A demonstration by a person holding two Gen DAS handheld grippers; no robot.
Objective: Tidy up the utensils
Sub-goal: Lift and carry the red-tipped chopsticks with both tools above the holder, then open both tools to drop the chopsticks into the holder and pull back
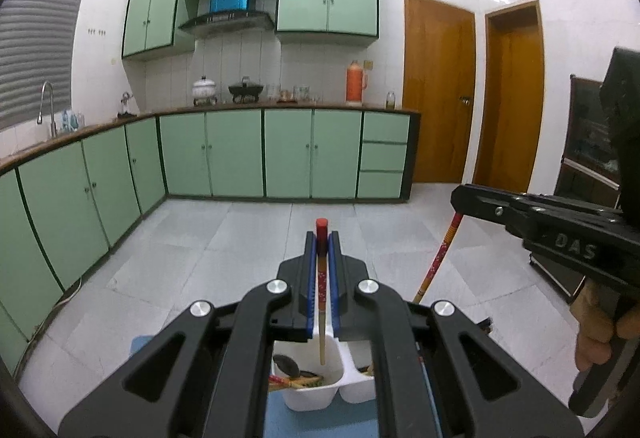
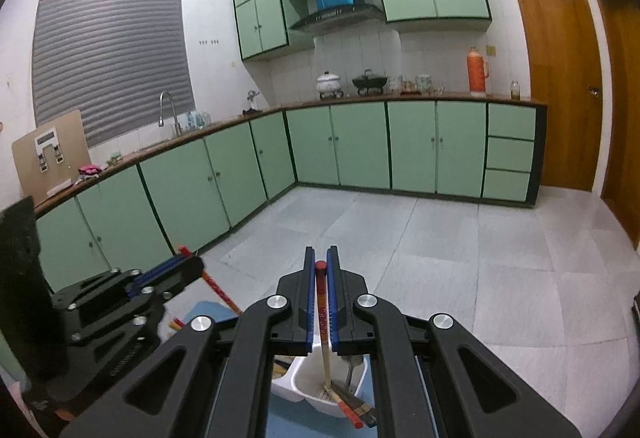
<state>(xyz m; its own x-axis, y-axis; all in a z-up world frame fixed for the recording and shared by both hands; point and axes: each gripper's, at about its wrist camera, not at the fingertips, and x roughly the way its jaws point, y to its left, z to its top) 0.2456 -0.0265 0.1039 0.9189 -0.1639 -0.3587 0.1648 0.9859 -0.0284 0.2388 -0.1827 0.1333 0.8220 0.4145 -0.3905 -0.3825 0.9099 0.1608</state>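
My left gripper (image 1: 322,240) is shut on a red-topped chopstick (image 1: 321,278) that hangs upright, its lower tip inside the left compartment of a white two-part utensil holder (image 1: 312,396). My right gripper (image 2: 320,264) is shut on a second red-topped chopstick (image 2: 322,318), held upright with its tip in a compartment of the holder (image 2: 308,384). That compartment also holds a metal spoon (image 2: 352,368) and other chopsticks. The right gripper (image 1: 456,198) shows in the left wrist view at the right, and the left gripper (image 2: 192,262) in the right wrist view at the left.
The holder stands on a blue mat (image 1: 280,418). More chopsticks (image 2: 176,324) lie on the mat beside the holder. Beyond are a grey tiled floor (image 1: 224,246), green kitchen cabinets (image 1: 236,154), a counter with pots and an orange thermos (image 1: 355,82), and wooden doors (image 1: 438,90).
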